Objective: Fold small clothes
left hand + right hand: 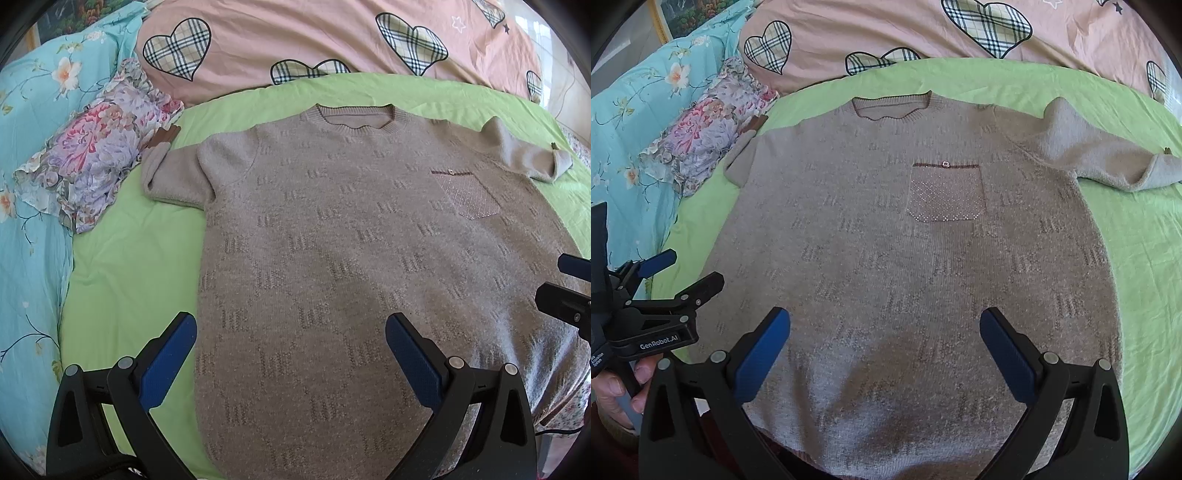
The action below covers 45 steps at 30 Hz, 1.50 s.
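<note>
Basically pre-fold: left gripper [291, 354] & right gripper [884, 350] both hover w/ fingers wide apart, holding nothing, over the hem end of the sweater [332, 240]. It lies flat, face up on the green sheet [129, 258], 2 sleeves out. Next, probably: pinch a sleeve/side edge, fold inward.

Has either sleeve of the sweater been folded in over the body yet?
No. In the right wrist view the sweater lies flat on the green sheet, both sleeves spread outward.

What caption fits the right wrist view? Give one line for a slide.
Open right gripper above a taupe knit sweater spread flat on a green sheet.
</note>
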### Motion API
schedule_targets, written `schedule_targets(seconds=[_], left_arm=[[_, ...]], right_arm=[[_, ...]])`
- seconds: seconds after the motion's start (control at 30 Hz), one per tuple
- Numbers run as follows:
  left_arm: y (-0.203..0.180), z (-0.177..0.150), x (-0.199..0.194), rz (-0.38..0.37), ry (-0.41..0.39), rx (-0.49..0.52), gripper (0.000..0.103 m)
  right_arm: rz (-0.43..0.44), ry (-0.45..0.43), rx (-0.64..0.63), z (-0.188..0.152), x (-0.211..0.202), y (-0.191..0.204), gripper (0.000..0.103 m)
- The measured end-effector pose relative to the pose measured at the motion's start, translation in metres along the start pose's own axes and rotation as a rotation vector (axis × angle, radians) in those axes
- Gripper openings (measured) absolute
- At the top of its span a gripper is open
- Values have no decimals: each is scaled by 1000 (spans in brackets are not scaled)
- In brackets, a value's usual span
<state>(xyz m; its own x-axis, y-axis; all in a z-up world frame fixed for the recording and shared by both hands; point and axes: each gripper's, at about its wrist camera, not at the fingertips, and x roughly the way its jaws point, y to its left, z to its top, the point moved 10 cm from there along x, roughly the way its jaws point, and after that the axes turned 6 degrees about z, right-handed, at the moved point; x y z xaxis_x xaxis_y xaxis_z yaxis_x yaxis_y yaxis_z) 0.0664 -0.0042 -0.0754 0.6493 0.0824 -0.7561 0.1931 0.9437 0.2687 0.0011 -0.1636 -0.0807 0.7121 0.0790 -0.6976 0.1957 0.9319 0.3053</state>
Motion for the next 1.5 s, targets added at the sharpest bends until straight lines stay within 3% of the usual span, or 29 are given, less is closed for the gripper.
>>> schedule_targets(seconds=[0.4,1.03,1.13,1.27,1.43,1.5], left_arm=[[-7,3,4,-16,20,9,102],[-23,20,23,-28,30,28,102],[-20,30,26,-18,21,28,102],[-14,46,32,-10,19,18,102],[-8,71,39,-6,1,3,102],[-6,81,42,0,-8,4,102]], right_arm=[[31,-7,16,4,0,-5,102],[121,-22,145,11,4,-33,102],[82,-65,174,21,-9,-57,102],[-69,-129,195,39,-39,-115,101],[-181,-206,288,73,-74,-195,82],[-240,-247,327,94,-89,-238,79]])
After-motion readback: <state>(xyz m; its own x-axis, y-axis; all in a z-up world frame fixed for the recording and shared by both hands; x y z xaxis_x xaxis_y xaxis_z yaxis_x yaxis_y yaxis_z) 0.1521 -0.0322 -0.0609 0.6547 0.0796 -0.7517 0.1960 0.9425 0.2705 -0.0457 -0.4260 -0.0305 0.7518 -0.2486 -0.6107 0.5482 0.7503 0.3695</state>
